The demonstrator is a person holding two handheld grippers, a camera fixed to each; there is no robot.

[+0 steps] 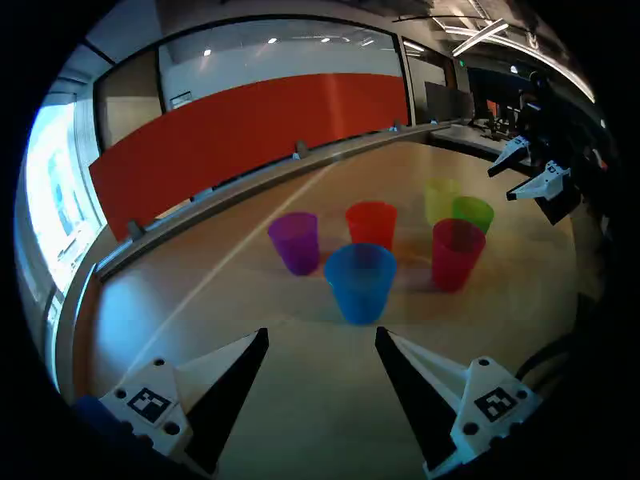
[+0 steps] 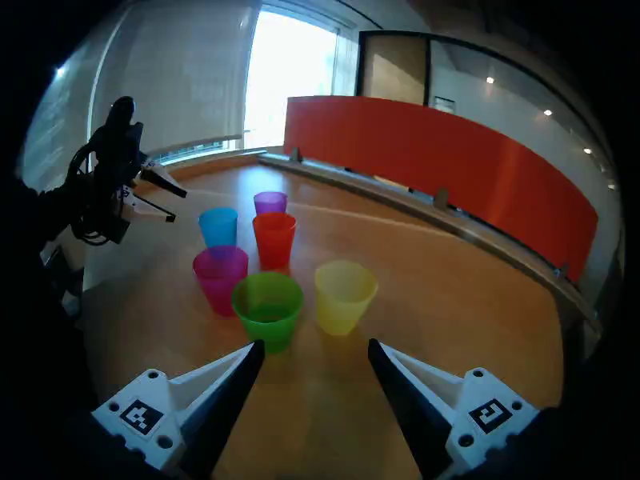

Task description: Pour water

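In the left gripper view, your left tongs (image 1: 320, 344) stand released, their white-and-black wedge fingers spread wide, each carrying one square black-and-white marker. Ahead, six translucent plastic cups, round and tapered, cluster upright on the smooth wooden surface (image 1: 512, 304). The blue cup (image 1: 360, 280) is nearest, then the purple cup (image 1: 294, 242), orange cup (image 1: 371, 224), magenta cup (image 1: 456, 252), green cup (image 1: 473, 212) and yellow cup (image 1: 442, 198). In the right gripper view, your right tongs (image 2: 316, 352) are likewise released, grasping nothing. The six cups stand just ahead, green and yellow nearest, purple farthest.
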